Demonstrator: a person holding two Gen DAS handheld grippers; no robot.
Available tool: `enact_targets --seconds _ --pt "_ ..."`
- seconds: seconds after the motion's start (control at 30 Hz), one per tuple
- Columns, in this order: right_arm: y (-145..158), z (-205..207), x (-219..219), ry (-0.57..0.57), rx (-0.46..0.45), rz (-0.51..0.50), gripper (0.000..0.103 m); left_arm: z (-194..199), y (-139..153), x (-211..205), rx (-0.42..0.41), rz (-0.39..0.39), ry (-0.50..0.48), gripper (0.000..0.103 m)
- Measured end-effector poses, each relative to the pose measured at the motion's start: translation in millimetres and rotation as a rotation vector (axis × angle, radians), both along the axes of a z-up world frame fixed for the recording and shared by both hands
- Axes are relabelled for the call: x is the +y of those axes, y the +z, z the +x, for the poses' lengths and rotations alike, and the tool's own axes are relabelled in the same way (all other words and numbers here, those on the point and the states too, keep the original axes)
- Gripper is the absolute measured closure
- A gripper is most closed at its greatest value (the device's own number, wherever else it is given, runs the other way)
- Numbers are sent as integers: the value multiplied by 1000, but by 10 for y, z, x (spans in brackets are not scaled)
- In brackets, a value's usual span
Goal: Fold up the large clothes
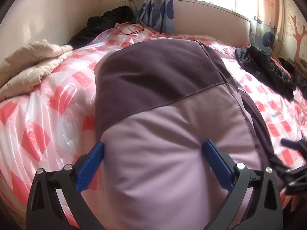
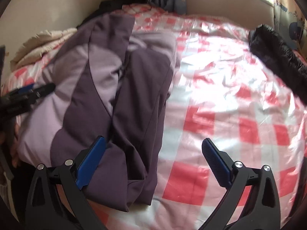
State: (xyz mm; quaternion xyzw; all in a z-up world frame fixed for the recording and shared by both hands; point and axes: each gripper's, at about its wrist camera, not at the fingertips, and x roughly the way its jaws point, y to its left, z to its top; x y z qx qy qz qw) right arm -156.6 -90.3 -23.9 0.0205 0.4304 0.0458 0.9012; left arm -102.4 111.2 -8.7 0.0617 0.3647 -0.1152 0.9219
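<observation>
Purple jacket (image 2: 107,95), two-tone in dark plum and pale lilac, lies partly folded on the bed (image 2: 220,115), toward its left side over a glossy red-and-white checked cover sheet (image 1: 48,118). The left hand-held gripper (image 1: 153,149) hovers over the lilac panel with its blue fingers spread wide and nothing between them. The right hand-held gripper (image 2: 153,147) is just as wide, its left finger over the jacket's near dark edge and its right finger over bare cover; it holds nothing either.

The risk I see is the slippery cover: dragging or pushing a fold could slide the whole padded bundle instead of creasing it, and the layers already stacked could spring apart. The fabric looks thick, so a shallow pinch may catch only the top layer and peel it off the fold. A cream quilt (image 1: 32,65) on the left and a black puffer coat (image 2: 278,57) on the right lie apart from it.
</observation>
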Motion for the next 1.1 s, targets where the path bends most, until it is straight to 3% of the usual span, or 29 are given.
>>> enact_targets --seconds 0.2,0.33,0.5,0.6,0.7,0.73,0.87,1.1 --pt "-21 86 49 7 22 -30 6 -29 8 -21 -5 17 19 6" --pt "49 23 -26 -29 41 29 6 -114 32 -46 -13 38 38 6" --pt "454 -278 -4 -31 -100 51 6 -268 93 -55 -20 61 43 6" --pt "170 -155 108 0 22 2 6 -350 139 -81 -3 72 24 6" --pt "7 -38 -56 -16 99 134 6 -486 195 -128 15 83 -6 6" --pt "45 -52 -106 -30 105 168 6 -538 218 -133 18 81 -12 6" --pt "311 -316 -30 -29 22 99 6 -697 251 -83 64 33 -6 6" --pt "471 -618 26 -54 55 70 6 -831 253 -21 164 -53 30 6"
